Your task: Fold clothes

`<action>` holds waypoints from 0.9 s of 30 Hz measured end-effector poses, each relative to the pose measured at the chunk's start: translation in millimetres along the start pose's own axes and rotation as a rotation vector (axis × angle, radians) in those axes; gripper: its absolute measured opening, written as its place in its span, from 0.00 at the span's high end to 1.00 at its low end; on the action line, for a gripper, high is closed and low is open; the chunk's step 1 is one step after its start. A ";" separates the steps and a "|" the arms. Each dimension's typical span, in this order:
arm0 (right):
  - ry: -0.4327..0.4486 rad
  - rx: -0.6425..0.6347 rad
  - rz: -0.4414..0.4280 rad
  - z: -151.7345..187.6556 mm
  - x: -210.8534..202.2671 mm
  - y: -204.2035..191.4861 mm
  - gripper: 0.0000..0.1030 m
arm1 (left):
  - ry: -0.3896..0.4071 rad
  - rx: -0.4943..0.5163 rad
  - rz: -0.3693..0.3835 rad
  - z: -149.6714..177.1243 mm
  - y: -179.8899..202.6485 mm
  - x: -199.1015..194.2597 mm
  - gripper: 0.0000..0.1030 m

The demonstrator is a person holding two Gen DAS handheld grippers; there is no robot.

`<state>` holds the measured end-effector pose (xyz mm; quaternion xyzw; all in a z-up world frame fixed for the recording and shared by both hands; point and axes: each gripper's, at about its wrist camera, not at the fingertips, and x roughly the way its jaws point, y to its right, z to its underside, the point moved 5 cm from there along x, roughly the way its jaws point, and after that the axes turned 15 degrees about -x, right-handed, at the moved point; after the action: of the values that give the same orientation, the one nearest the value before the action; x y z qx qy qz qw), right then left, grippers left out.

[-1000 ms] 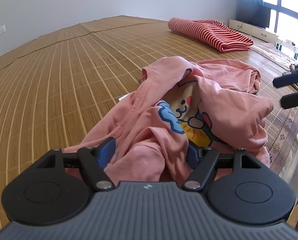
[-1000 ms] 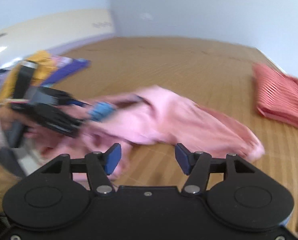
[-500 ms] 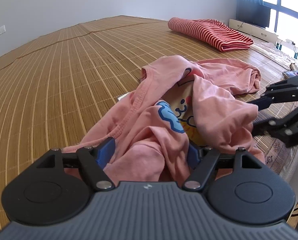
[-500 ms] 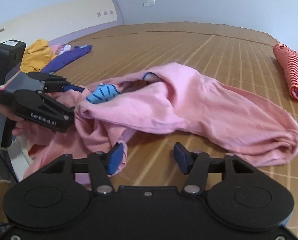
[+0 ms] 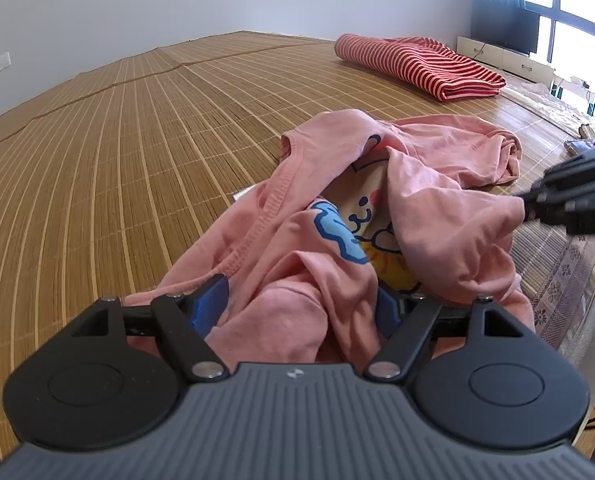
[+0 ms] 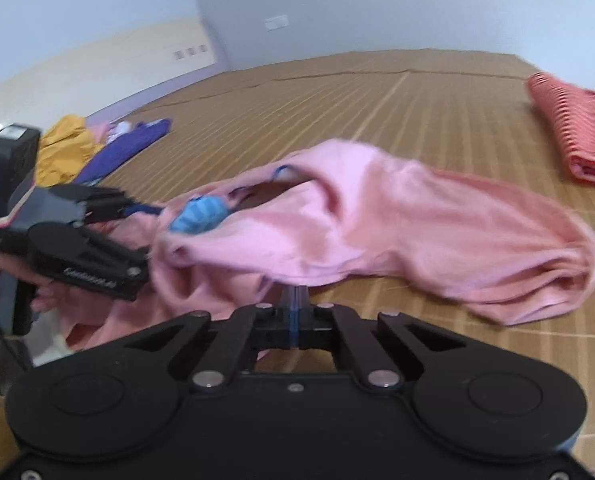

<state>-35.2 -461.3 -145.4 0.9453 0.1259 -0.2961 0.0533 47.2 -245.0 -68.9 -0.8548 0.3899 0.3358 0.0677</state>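
Note:
A crumpled pink shirt (image 5: 425, 184) with a cartoon print lies on the bamboo mat (image 5: 137, 140); it also shows in the right wrist view (image 6: 377, 224). My left gripper (image 5: 301, 304) is open, its blue pads either side of a bunched fold of the shirt. My right gripper (image 6: 295, 304) is shut, pads pressed together on the lower edge of the pink shirt. In the left wrist view the right gripper (image 5: 569, 196) reaches the shirt from the right. In the right wrist view the left gripper (image 6: 89, 240) sits at the shirt's left end.
A folded red striped garment (image 5: 417, 64) lies at the far right of the mat, also in the right wrist view (image 6: 573, 128). Yellow and purple clothes (image 6: 97, 148) are piled at the left. The mat's edge and a floral sheet (image 5: 557, 280) run along the right.
My right gripper has moved in to the shirt's edge and closed its jaws on it. The left gripper has stayed in place, open around the fold.

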 end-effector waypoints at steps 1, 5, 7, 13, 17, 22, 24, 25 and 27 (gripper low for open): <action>-0.006 0.006 0.033 0.1 -3.7 4.9 0.99 | 0.000 -0.001 0.000 0.3 -0.5 -0.2 0.23; -0.014 0.025 0.147 2.3 -21.5 24.9 0.99 | -0.001 0.000 -0.001 0.2 -0.2 0.1 0.23; -0.033 0.023 0.196 5.2 -30.2 35.5 0.99 | -0.002 0.001 -0.001 0.2 0.1 -0.3 0.23; 0.001 0.043 0.047 8.1 -32.4 28.2 0.81 | -0.005 0.003 -0.001 0.1 -0.2 -0.7 0.23; 0.056 0.039 -0.074 0.0 -17.6 0.7 0.68 | -0.005 0.004 0.000 0.4 -0.8 -0.5 0.23; 0.045 -0.031 -0.153 -4.7 4.2 -36.9 0.59 | -0.006 0.003 0.003 0.8 -2.1 -0.7 0.23; 0.036 -0.054 -0.163 -3.1 11.2 -47.0 0.54 | -0.006 0.004 0.004 1.0 -2.4 -0.8 0.23; 0.031 -0.066 -0.164 -2.1 14.0 -50.9 0.54 | -0.006 0.004 0.004 1.0 -2.5 -0.8 0.23; 0.030 -0.099 -0.147 -2.1 15.9 -54.5 0.53 | -0.006 0.004 0.006 1.1 -2.6 -1.0 0.22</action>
<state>-36.1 -405.2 -154.2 0.9340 0.2105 -0.2785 0.0762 48.0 -242.2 -69.5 -0.8525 0.3927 0.3381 0.0695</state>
